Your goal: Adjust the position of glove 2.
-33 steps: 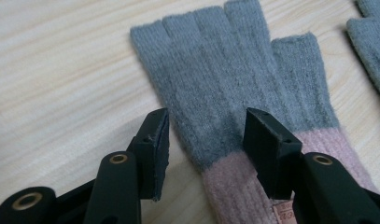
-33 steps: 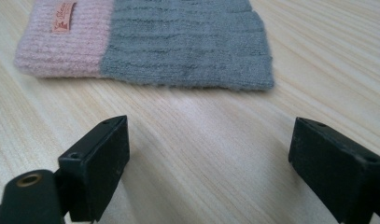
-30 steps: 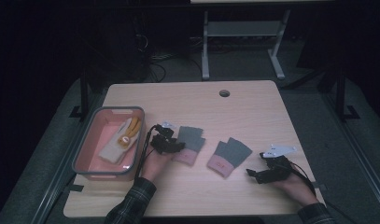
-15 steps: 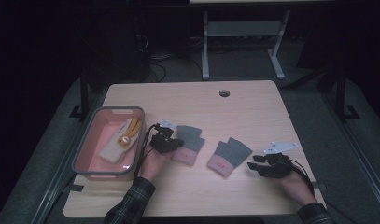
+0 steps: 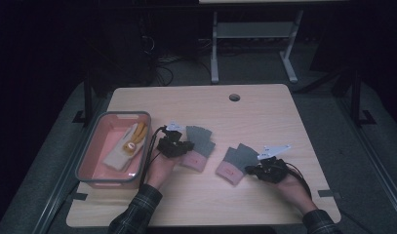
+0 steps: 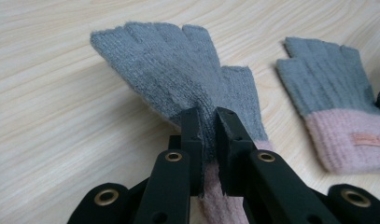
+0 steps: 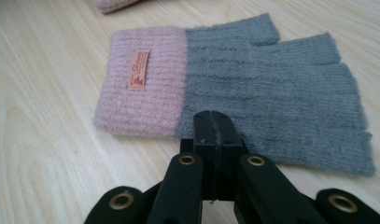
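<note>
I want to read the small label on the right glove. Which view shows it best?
The right gripper view: the label sits close on the pink cuff. The left gripper view shows it small; the high view shows a tiny blur.

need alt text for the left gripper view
The left hand-held gripper pinches the edge of a grey fingerless glove with a pink cuff, lifting it slightly off a light wooden table. A matching second glove lies flat to its right.
</note>
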A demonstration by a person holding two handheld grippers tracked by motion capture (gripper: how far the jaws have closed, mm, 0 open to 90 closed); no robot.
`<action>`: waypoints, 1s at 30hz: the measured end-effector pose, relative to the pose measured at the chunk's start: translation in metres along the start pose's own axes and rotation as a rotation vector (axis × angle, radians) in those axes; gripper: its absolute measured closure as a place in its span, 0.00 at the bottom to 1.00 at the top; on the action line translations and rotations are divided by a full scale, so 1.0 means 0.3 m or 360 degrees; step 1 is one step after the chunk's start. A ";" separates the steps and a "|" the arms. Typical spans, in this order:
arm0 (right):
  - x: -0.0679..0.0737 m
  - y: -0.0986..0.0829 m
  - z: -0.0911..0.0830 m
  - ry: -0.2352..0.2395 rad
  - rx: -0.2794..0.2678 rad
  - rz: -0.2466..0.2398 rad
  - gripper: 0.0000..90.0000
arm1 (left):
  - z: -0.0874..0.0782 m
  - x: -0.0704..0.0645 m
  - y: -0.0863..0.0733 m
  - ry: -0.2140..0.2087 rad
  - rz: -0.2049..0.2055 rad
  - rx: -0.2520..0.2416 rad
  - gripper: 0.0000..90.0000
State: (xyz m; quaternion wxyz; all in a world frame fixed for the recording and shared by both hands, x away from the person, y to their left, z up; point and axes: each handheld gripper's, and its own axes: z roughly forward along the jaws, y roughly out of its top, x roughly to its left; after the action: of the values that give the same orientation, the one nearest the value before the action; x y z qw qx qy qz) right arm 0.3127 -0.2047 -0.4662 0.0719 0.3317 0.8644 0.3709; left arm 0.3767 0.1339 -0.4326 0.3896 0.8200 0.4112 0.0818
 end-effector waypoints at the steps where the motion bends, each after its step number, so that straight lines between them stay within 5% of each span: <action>1: 0.001 0.005 0.006 0.0004 0.0002 0.0005 1.00 | 0.005 -0.003 0.001 0.0000 0.0003 0.0001 0.91; 10: 0.003 0.052 0.056 0.0016 0.0008 -0.0037 1.00 | 0.071 -0.015 0.046 0.0073 0.0096 0.0074 0.91; 22: 0.007 0.057 0.064 0.0030 0.0000 -0.0035 1.00 | 0.076 -0.053 0.080 -0.0021 0.0120 0.0034 0.91; 25: 0.007 0.060 0.070 0.0033 -0.0011 -0.0036 1.00 | 0.070 -0.056 0.092 0.0049 0.0166 0.0075 0.91; 30: 0.017 0.061 0.079 0.0027 0.0001 -0.0036 1.00 | 0.089 -0.024 0.096 0.0138 0.0154 0.0129 0.91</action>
State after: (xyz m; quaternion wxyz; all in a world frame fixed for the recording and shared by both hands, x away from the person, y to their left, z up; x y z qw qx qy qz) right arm 0.3270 -0.1782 -0.4699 0.0687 0.3186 0.8688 0.3727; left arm 0.4017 0.1031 -0.4290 0.3334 0.8497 0.3907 0.1193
